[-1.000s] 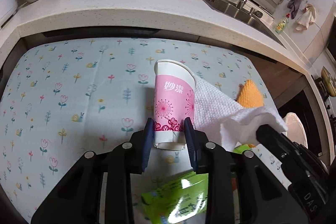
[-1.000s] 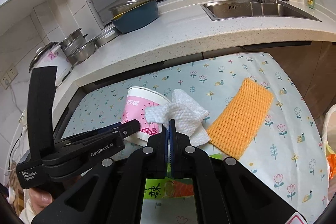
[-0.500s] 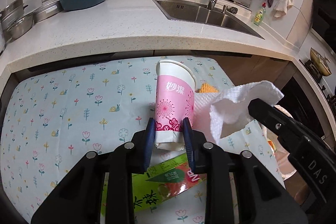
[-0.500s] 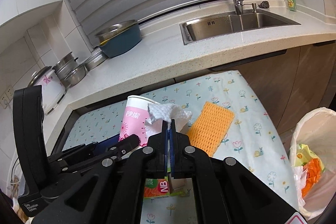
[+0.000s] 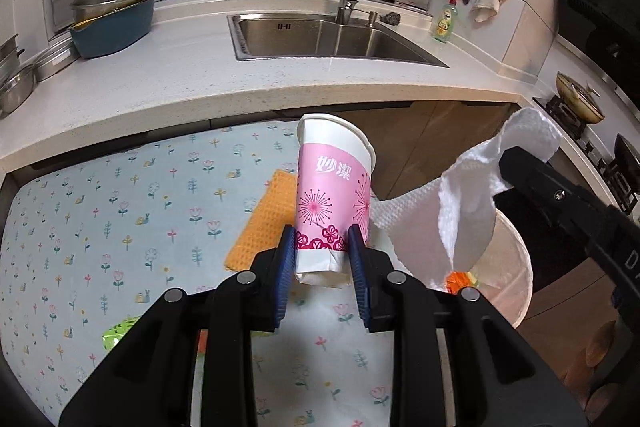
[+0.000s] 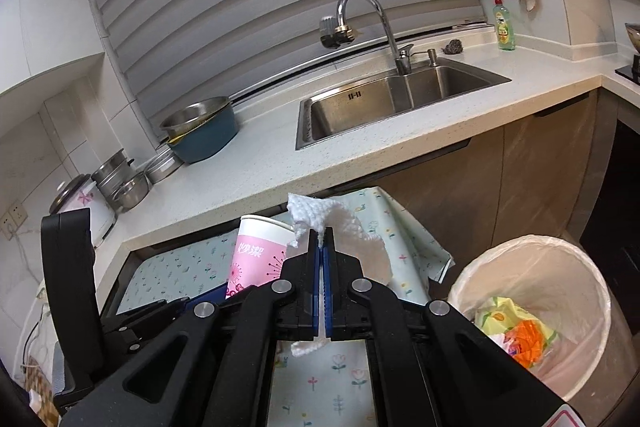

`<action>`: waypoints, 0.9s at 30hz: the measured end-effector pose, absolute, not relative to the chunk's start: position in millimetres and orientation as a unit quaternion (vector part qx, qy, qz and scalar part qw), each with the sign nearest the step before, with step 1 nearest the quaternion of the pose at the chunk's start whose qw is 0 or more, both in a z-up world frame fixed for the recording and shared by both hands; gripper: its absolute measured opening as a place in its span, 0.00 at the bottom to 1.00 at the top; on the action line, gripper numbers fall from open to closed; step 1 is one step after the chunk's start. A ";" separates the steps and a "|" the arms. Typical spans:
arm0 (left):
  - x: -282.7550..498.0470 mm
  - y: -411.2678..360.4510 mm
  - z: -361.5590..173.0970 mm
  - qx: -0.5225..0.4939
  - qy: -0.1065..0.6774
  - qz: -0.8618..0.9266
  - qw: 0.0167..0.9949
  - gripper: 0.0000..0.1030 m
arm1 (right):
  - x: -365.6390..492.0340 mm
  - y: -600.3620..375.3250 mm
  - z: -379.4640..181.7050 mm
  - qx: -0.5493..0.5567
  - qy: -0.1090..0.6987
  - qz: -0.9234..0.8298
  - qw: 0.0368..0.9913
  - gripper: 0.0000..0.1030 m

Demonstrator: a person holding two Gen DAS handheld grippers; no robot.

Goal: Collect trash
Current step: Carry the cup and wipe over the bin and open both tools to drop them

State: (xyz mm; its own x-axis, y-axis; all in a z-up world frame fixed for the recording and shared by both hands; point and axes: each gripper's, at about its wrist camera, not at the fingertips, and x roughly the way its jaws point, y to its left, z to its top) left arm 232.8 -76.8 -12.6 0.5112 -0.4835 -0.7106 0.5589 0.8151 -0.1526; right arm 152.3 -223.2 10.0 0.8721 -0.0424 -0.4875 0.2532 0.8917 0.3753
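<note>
Your left gripper (image 5: 322, 241) pinches the cup (image 5: 331, 199) near its crumpled base, holding it upright above the flowered mat (image 5: 120, 227); your right gripper (image 6: 320, 241) is pressed together on the white paper towel (image 6: 340, 223), which hangs limp. The cup is white with a pink band and dandelion prints. The lined bin (image 6: 560, 267) at right holds green and orange wrappers. A blue tub (image 5: 112, 27) on the counter carries a steel bowl. Since a second ago, both pieces have lifted off the mat and swung toward the bin, leaving the orange net (image 5: 266, 223) behind.
</note>
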 end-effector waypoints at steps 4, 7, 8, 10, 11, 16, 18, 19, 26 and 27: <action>211.4 -107.5 -10.0 0.060 0.392 -0.321 0.860 0.25 | 124.7 -250.5 14.6 0.227 0.229 -0.101 0.941 0.02; 195.6 -129.6 -10.1 0.068 0.392 -0.337 0.853 0.25 | 104.9 -270.8 14.2 0.233 0.225 -0.117 0.939 0.02; 190.5 -136.3 -10.5 0.070 0.393 -0.341 0.851 0.25 | 98.8 -277.1 13.2 0.234 0.225 -0.122 0.938 0.02; 181.1 -149.9 -12.8 0.076 0.395 -0.349 0.847 0.25 | 86.5 -289.4 10.5 0.239 0.225 -0.133 0.935 0.02; 177.1 -155.4 -14.0 0.079 0.396 -0.351 0.845 0.25 | 81.6 -294.9 9.2 0.241 0.225 -0.137 0.934 0.02; 159.8 -181.3 -20.8 0.089 0.405 -0.365 0.834 0.25 | 59.9 -315.4 3.0 0.245 0.229 -0.156 0.929 0.02; 154.2 -190.4 -23.4 0.094 0.408 -0.368 0.830 0.26 | 52.3 -322.5 0.7 0.248 0.229 -0.162 0.927 0.02; 151.3 -194.2 -24.2 0.096 0.410 -0.369 0.829 0.26 | 48.9 -325.5 -0.2 0.249 0.229 -0.165 0.927 0.02; 140.6 -209.3 -26.2 0.092 0.414 -0.373 0.825 0.40 | 35.2 -339.9 -7.3 0.258 0.231 -0.177 0.921 0.02; 140.1 -209.7 -25.9 0.092 0.413 -0.372 0.826 0.44 | 34.6 -341.3 -8.5 0.259 0.233 -0.177 0.920 0.02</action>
